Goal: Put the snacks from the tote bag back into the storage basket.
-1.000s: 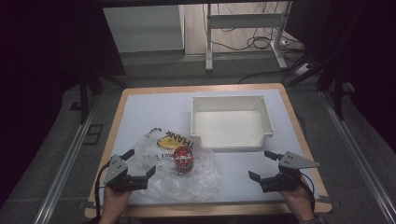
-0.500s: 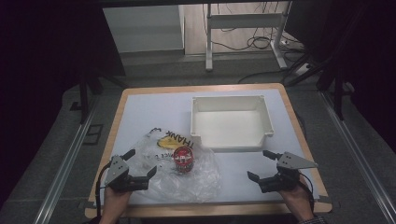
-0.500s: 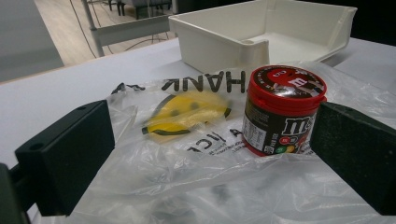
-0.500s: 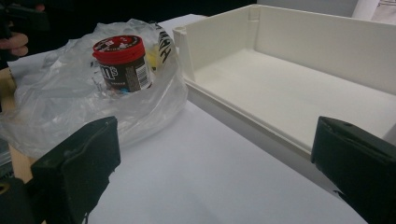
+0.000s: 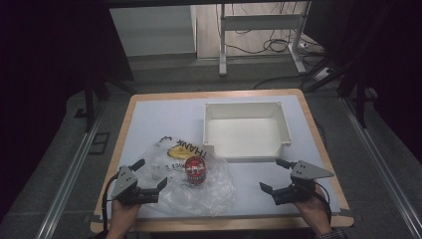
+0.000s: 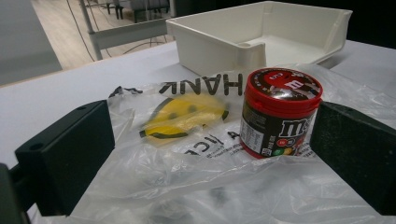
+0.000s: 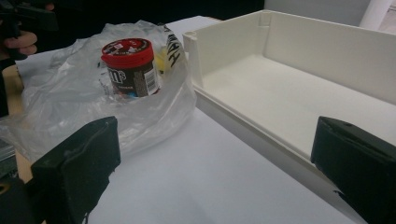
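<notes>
My left gripper (image 5: 149,175) sits low over the near left part of the table, jaws spread wide and holding nothing. In the left gripper view the clear plastic bag (image 6: 187,186) lies between them, crumpled flat on the white table top (image 5: 159,119). The bag carries a yellow smiley face and black lettering. A red-lidded M&M's candy jar (image 6: 280,112) stands upright on the bag, close to one jaw; I think a sliver of gap remains there, but that view is too tight to be sure.

My right gripper (image 5: 271,177) rests at the near right, well apart from the bag, its jaws also wide and empty. Between its jaws in the right gripper view is bare white surface, with the jar (image 7: 128,67) off to one side and the white plastic tray (image 7: 299,93) to the other.

The tray (image 5: 246,107) is empty, open-topped, and stands on the far right half of the table, its near left corner just beside the bag (image 5: 199,191).

The table has a pale wooden edge (image 5: 124,127) around the white top. Around it is grey floor, dark on both sides, with a metal frame (image 5: 259,22) and loose cables (image 5: 259,47) on the floor beyond.
</notes>
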A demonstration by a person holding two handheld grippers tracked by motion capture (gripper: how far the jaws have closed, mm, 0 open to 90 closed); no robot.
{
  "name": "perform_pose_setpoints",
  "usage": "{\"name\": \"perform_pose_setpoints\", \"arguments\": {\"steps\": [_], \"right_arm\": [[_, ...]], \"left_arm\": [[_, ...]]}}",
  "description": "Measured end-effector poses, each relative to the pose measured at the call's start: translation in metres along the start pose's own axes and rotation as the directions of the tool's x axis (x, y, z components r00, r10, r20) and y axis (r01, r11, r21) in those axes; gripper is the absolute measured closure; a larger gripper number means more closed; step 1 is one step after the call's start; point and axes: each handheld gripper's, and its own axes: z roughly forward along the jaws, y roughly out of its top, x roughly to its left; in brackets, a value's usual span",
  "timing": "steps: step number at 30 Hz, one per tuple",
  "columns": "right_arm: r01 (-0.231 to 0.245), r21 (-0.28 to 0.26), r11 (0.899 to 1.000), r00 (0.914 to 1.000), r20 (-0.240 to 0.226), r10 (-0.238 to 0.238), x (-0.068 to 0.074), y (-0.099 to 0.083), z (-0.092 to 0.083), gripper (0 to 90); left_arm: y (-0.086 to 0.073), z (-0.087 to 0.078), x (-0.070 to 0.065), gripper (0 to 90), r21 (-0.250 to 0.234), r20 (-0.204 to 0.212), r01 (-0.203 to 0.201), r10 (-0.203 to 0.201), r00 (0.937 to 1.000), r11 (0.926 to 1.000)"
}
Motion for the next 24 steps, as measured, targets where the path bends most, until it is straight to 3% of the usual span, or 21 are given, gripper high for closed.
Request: {"name": "perform_pose_setpoints", "arguments": {"steps": [18, 24], "right_arm": [[0.026, 0.016, 1.000, 0.9994, -0.022, -0.026, 0.005, 0.010, 0.012, 1.7], [0.033, 0.016, 0.999, 0.9983, -0.049, -0.032, 0.007, 0.013, 0.017, 1.8]], "left_arm": [[-0.001, 0.002, -0.001, 0.0, 0.002, 0.008, 0.008, -0.008, 0.9999, 1.0000], [-0.001, 0.002, -0.001, 0.0, 0.004, 0.010, 0.012, -0.012, 0.9999, 0.9999]]}}
